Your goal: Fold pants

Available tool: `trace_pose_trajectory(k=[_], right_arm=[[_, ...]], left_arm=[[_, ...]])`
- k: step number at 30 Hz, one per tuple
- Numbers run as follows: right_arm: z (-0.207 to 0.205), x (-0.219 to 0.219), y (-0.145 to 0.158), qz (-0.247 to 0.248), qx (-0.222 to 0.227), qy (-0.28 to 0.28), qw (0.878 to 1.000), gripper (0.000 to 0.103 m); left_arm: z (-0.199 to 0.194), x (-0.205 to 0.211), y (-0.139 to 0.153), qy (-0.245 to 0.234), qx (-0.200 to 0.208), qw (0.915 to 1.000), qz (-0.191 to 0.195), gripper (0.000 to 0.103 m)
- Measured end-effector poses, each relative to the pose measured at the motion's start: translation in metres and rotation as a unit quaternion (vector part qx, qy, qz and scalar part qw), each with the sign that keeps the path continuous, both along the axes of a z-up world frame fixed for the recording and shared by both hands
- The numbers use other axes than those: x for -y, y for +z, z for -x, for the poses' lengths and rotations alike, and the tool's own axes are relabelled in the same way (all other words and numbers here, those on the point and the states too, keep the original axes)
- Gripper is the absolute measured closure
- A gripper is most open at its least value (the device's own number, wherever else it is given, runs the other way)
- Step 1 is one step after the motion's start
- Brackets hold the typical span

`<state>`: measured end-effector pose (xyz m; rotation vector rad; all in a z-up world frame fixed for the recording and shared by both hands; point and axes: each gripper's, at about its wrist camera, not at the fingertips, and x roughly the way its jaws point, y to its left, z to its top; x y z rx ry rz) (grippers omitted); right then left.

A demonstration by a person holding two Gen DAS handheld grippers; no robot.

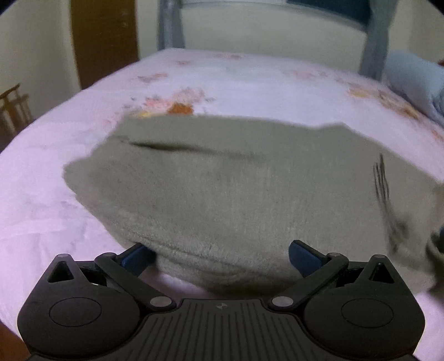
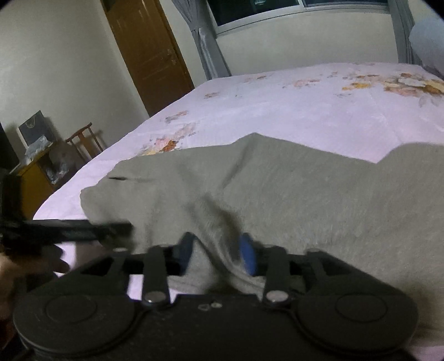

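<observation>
Pants [image 1: 236, 177], grey-green and fleecy, lie in a folded heap on my bed, spread across the near part of the pink floral sheet [image 1: 249, 80]. In my left wrist view the near edge of the heap shows several stacked layers, and a dark slit like a pocket opening [image 1: 155, 145] runs across the top toward the far left. My left gripper [image 1: 222, 257] sits right at that near edge with its jaws wide apart; the blue pads [image 1: 304, 257] stand either side of the bulging cloth, and nothing is pinched between them. My right gripper [image 2: 217, 252] has its jaws partly apart, with a ridge of the fabric rising up between the two blue fingers [image 2: 247, 257]; I cannot tell for sure whether the pads still press on it, as the picture is blurred there. At the left of the right wrist view, the dark body of my other gripper [image 2: 69, 229] reaches in beside the cloth. Beyond the bed stand a brown door [image 2: 149, 52], grey curtains [image 2: 208, 47] below a dark window [image 2: 255, 11], and a small wooden cabinet [image 2: 38, 172] by the wall
</observation>
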<state>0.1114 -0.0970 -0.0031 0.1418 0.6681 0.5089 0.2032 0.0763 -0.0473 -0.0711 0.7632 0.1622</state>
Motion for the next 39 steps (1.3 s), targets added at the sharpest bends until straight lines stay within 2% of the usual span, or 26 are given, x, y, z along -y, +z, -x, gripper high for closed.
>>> trace_pose_trajectory(k=[2,3,4,6,9,14,16,20,21,23,25,27,29,31,33,35,39], right_arm=[[0.009,0.014,0.011,-0.011,0.017,-0.005,1.000,0.068],[0.013,0.023,0.018,-0.017,0.029,-0.010,0.999,0.067],[0.016,0.034,0.026,-0.017,0.043,-0.020,0.999,0.065],[0.018,0.057,0.037,0.000,0.068,-0.053,0.996,0.062],[0.010,0.101,0.046,0.010,0.063,-0.118,0.991,0.060],[0.016,0.138,0.044,0.008,0.056,-0.146,0.988,0.058],[0.023,0.143,0.039,0.012,0.061,-0.152,0.986,0.058],[0.024,0.144,0.030,-0.004,0.053,-0.163,0.985,0.058],[0.025,0.146,0.029,-0.008,0.052,-0.163,0.985,0.058],[0.027,0.147,0.028,-0.014,0.054,-0.162,0.985,0.058],[0.028,0.149,0.027,-0.015,0.050,-0.159,0.986,0.058],[0.029,0.150,0.027,-0.017,0.048,-0.161,0.986,0.058],[0.032,0.153,0.027,-0.019,0.046,-0.164,0.985,0.058],[0.036,0.155,0.027,-0.019,0.044,-0.166,0.985,0.058],[0.039,0.157,0.027,-0.017,0.045,-0.168,0.985,0.058],[0.040,0.160,0.027,-0.018,0.045,-0.173,0.984,0.058],[0.041,0.163,0.024,-0.022,0.040,-0.180,0.983,0.058]], left_arm=[[0.009,0.007,0.017,-0.013,0.045,0.9989,0.005,0.000],[0.010,0.011,0.023,-0.023,0.049,0.9985,0.013,0.000],[0.009,0.014,0.027,-0.040,0.046,0.9975,0.037,0.000],[0.005,0.018,0.029,-0.061,0.041,0.9911,0.111,0.000],[0.000,0.020,0.031,-0.047,0.043,0.9863,0.152,0.000],[0.013,0.028,0.049,-0.005,0.073,0.9924,0.099,0.000],[0.015,0.033,0.053,-0.005,0.083,0.9935,0.078,0.000],[0.028,0.049,0.075,0.019,0.129,0.9911,0.028,0.000],[0.028,0.051,0.076,0.018,0.128,0.9909,0.037,0.000],[0.020,0.054,0.071,-0.017,0.111,0.9894,0.092,0.000],[0.011,0.067,0.060,-0.076,0.087,0.9832,0.141,0.000],[-0.001,0.074,0.045,-0.084,0.051,0.9801,0.172,0.002],[-0.013,0.074,0.031,-0.085,0.020,0.9743,0.208,0.018],[-0.019,0.075,0.021,-0.088,-0.007,0.9668,0.240,0.040],[-0.022,0.079,0.017,-0.097,-0.017,0.9649,0.243,0.041],[-0.018,0.088,0.013,-0.099,-0.029,0.9700,0.220,0.041],[-0.011,0.094,0.007,-0.092,-0.040,0.9746,0.201,0.042]])
